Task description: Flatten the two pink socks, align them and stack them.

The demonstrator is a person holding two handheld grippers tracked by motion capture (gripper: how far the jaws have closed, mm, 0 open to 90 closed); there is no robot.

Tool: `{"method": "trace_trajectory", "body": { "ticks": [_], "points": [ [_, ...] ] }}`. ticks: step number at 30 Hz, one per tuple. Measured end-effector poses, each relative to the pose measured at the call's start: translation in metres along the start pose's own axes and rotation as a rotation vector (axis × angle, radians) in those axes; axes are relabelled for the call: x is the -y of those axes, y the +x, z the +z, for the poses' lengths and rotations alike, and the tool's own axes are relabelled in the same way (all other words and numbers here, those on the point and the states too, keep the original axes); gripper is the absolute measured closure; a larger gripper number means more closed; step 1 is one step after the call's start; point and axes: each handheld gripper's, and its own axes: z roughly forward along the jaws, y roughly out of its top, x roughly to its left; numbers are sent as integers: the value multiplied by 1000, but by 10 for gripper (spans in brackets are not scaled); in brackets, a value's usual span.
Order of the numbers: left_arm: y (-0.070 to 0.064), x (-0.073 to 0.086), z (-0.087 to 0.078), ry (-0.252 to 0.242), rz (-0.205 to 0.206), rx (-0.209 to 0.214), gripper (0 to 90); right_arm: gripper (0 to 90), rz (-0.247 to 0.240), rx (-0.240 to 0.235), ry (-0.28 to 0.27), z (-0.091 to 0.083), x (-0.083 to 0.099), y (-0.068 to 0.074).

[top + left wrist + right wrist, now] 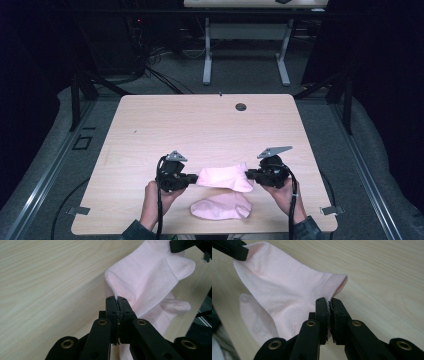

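A pink sock point(224, 177) hangs stretched between my two grippers just above the wooden table point(200, 125). My left gripper point(194, 178) is shut on the sock's left edge point(111, 288). My right gripper point(248, 174) is shut on its right end, near the cuff point(337, 283). A second pink sock point(222, 206) lies flat on the table below the first, near the front edge. It shows under the held sock in the left gripper view point(172, 307) and in the right gripper view point(252, 315).
The table has a round cable hole point(241, 106) near its far edge. Another desk point(250, 30) stands on the floor beyond the table. Dark curtains and metal frame legs flank both sides.
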Motion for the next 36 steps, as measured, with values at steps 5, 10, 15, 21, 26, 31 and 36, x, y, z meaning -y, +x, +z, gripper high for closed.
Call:
{"method": "trace_trajectory", "body": {
  "ticks": [5, 10, 15, 21, 26, 31, 36],
  "points": [
    [-14, 18, -7, -9, 4, 11, 888, 849, -35, -13, 35, -6, 13, 19],
    [-24, 43, -1, 19, 0, 1, 888, 847, -29, -39, 67, 0, 28, 26],
    [-21, 58, 11, 66, -11, 6, 887, 846, -11, -52, 103, 12, 44, 25],
    [-24, 63, 19, 104, 20, -35, 785, 836, -17, -47, 136, 30, 55, 25],
    [-29, 57, 15, 63, 37, -76, 619, 716, -8, -33, 100, 26, 57, 28],
    [-31, 55, 29, 106, 71, -110, 610, 610, -11, -11, 75, 21, 59, 38],
    [-32, 60, 39, 133, 98, -146, 697, 654, -42, 23, 114, 29, 65, 40]
  ]
}}
